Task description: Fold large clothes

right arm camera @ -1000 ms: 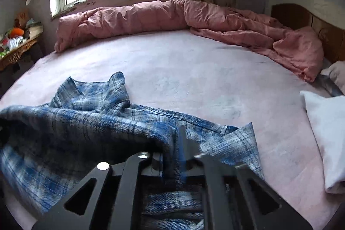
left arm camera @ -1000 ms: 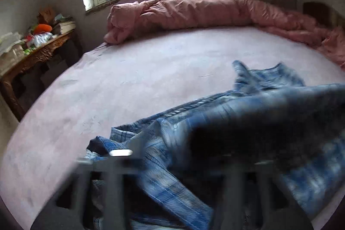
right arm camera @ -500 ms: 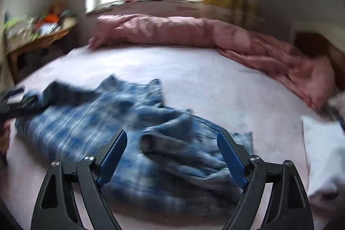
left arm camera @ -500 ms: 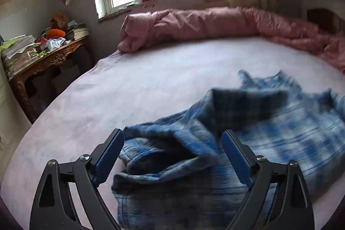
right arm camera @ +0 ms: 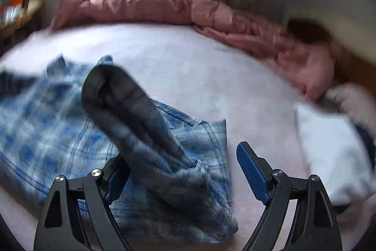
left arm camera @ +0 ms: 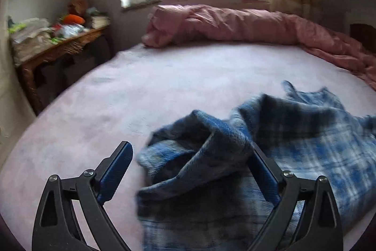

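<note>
In the left wrist view, the soft blue and white checked flannel shirt (left arm camera: 270, 152) is seen bunched on the pink bed sheet (left arm camera: 164, 91). It looks light and floppy, so a flat edge or corner is best pinched. The left gripper (left arm camera: 190, 161) is spread wide with nothing pinched; a second ago the cloth was draped over it. In the right wrist view, a raised fold of the shirt (right arm camera: 131, 124) is seen between the right gripper's (right arm camera: 183, 157) spread, empty fingers. Its jaws have just been opened, and the cloth has been let go.
</note>
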Motion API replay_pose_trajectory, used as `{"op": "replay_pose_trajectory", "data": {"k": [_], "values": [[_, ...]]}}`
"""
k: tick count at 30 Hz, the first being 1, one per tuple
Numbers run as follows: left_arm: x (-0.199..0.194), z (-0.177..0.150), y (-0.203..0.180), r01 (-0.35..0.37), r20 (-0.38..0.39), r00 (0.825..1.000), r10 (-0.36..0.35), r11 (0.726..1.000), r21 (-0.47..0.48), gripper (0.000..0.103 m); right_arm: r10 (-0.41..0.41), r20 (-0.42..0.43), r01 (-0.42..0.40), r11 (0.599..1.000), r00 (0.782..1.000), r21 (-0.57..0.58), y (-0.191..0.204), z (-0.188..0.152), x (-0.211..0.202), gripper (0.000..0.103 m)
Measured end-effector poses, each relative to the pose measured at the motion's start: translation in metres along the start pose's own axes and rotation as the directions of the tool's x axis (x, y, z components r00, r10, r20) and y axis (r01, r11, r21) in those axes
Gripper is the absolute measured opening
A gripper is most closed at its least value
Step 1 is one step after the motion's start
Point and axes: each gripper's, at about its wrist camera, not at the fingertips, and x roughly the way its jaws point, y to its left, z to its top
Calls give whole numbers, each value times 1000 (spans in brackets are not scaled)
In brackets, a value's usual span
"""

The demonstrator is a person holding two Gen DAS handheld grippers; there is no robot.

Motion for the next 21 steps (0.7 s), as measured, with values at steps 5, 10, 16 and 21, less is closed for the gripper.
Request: {"op": "replay_pose_trajectory", "data": {"k": [5, 10, 16, 21], "values": [[17, -5, -10, 82, -68, 995, -79, 996, 34, 8, 95, 5, -95, 992, 995, 83, -14, -1, 7, 17], [-12, 0, 17, 104, 48, 994, -100, 990, -99, 4, -14, 139, 11, 1000, 990, 23, -12, 9, 0, 14], [0, -3, 26, 85, -38, 995, -92, 986, -141, 5, 23, 84, -29, 997, 996, 74, -17, 19, 17, 14], [15, -7, 8, 36, -79, 996, -42, 997, -68, 7, 27, 11, -28, 994, 1000, 110, -22, 13, 38, 14]]}}
